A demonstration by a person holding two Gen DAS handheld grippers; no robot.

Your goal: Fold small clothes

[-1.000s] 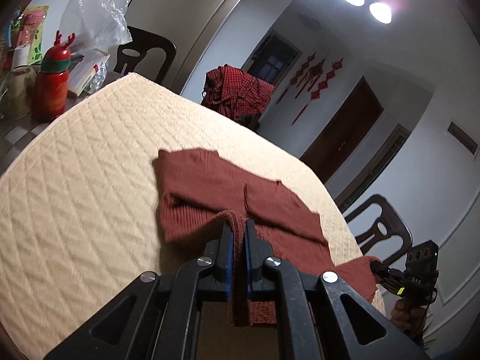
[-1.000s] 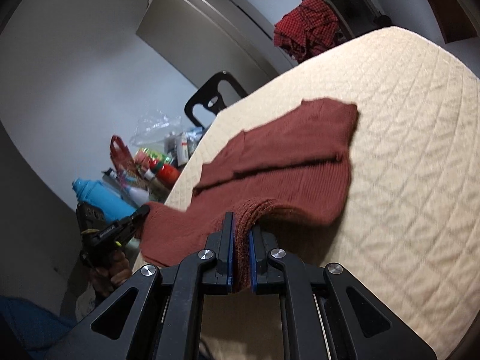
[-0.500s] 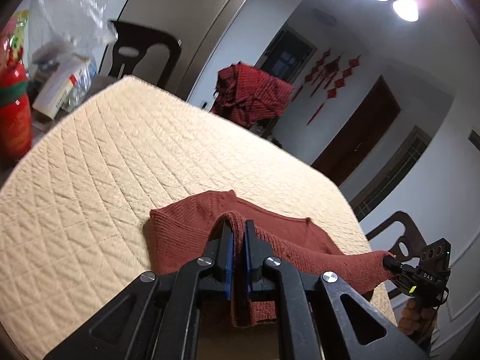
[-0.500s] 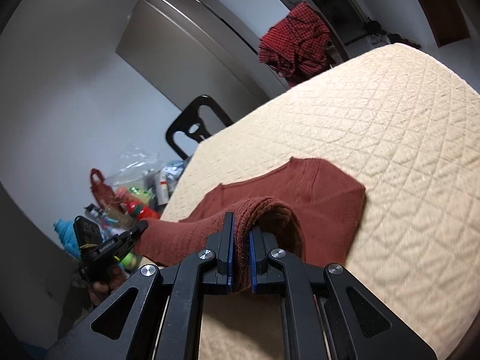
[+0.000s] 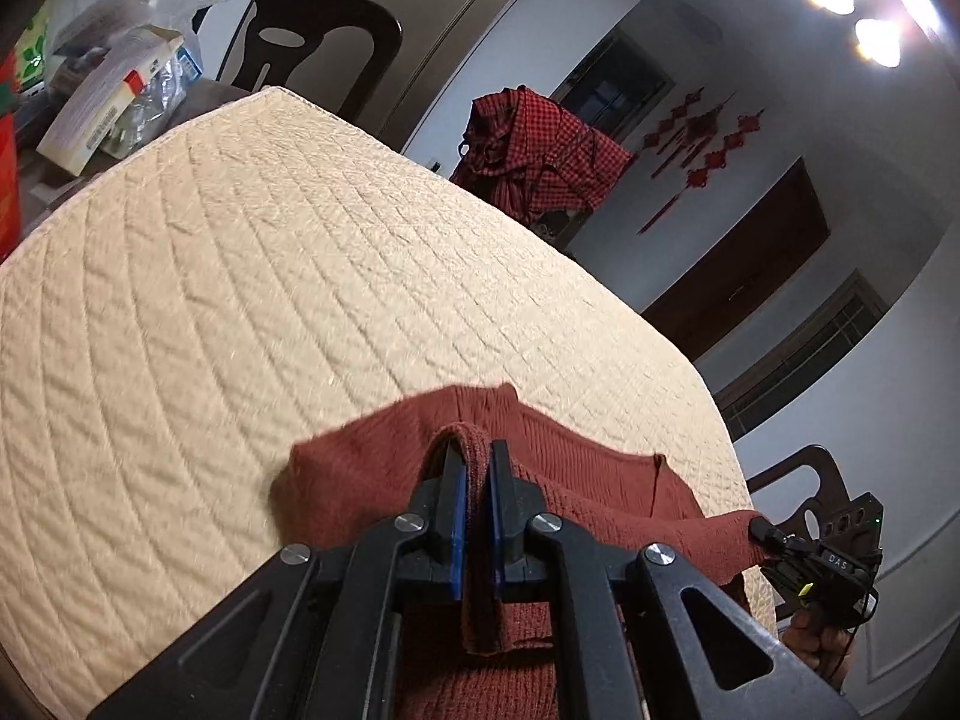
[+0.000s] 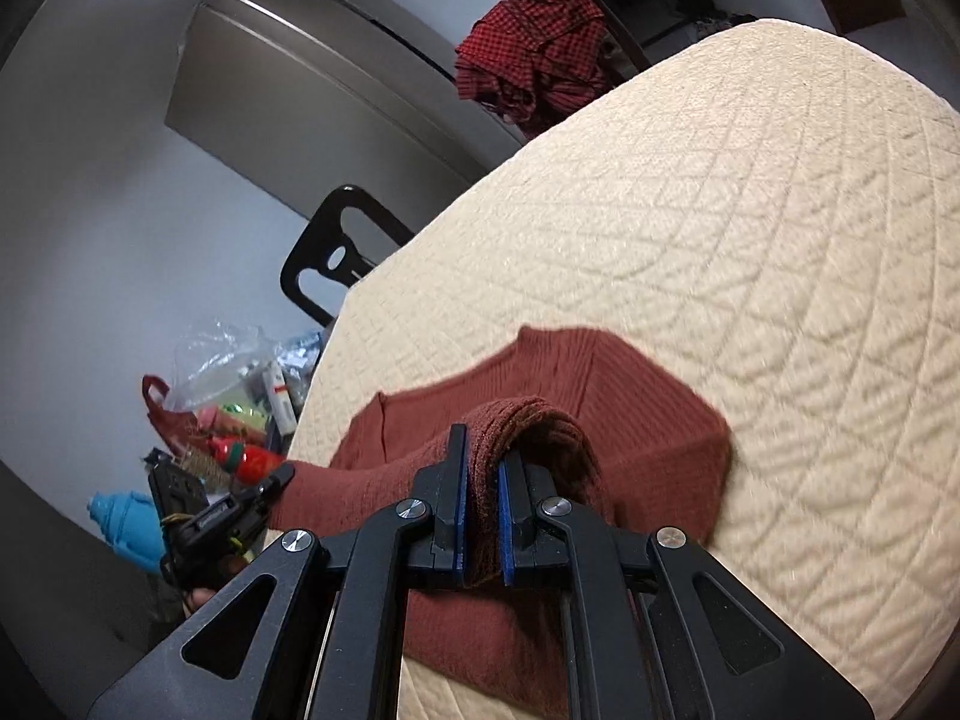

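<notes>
Rust-red knit sweater (image 5: pixel 384 468): lies on quilted cream table cover (image 5: pixel 252 276), hem lifted between both sets of fingers.
Left gripper (image 5: pixel 477 468): clamped tight on hem fold.
Right gripper (image 6: pixel 482 468): clamped on bunched hem; sweater body ahead of fingertips.

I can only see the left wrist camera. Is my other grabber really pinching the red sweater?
Observer: Yes. In the right wrist view the right gripper is shut on a doubled-over edge of the sweater, with the fabric squeezed between its blue pads.
Operator: Is the whole sweater up in the air?
Observer: No. Its far corner lies on the quilted cover; only the pinched edge is lifted.
Operator: What's past the table on that side?
Observer: A blue bottle, low down beyond the left gripper. Your camera misses it.
</notes>
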